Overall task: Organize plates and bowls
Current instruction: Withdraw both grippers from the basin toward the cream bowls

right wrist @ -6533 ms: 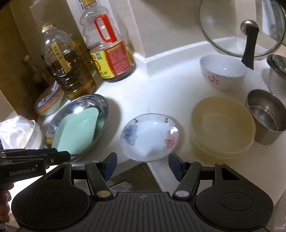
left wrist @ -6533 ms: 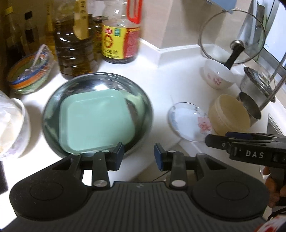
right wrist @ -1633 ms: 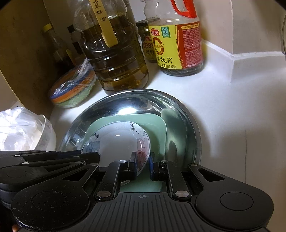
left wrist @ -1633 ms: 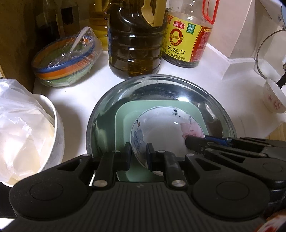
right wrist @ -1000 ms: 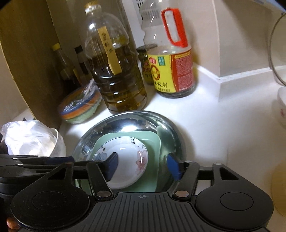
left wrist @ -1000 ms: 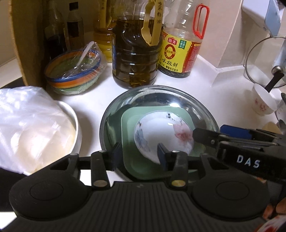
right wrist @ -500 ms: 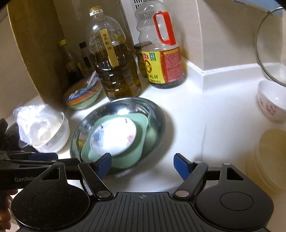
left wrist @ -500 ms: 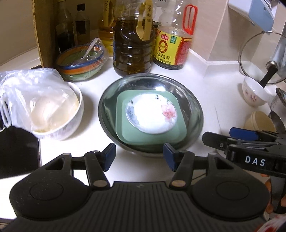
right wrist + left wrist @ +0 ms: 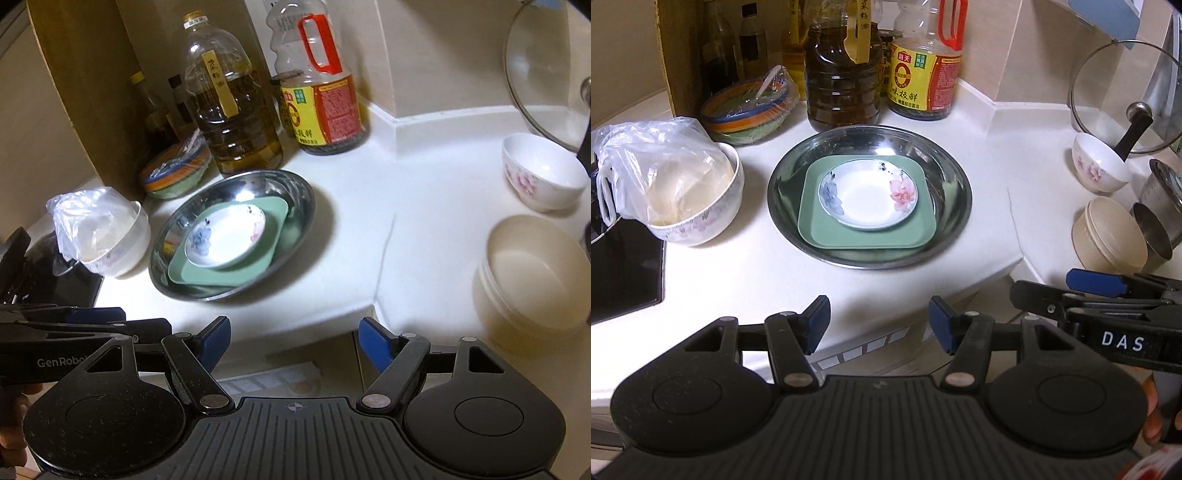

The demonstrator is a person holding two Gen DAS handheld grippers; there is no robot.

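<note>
Change: both jaws have just been opening; the left gripper (image 9: 878,325) and right gripper (image 9: 293,341) now stand wide, empty, pulled back.
Floral plate (image 9: 868,199): released at frame centre, on the green plate (image 9: 866,236) inside the steel basin (image 9: 955,218).
Meaning: this stack seems done; the beige bowl (image 9: 535,273), lower right on the tabletop (image 9: 354,236), probably comes next.

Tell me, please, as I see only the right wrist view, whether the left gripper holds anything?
Observer: No. The left gripper is empty; its jaws have just been opening, with nothing between them.
Operator: Thanks. What stands right of the beige bowl?
Observer: A steel cup, close beside it.
Operator: Where does the handle of the glass lid end?
Observer: The black handle appears to rest on the rim of the floral bowl.
</note>
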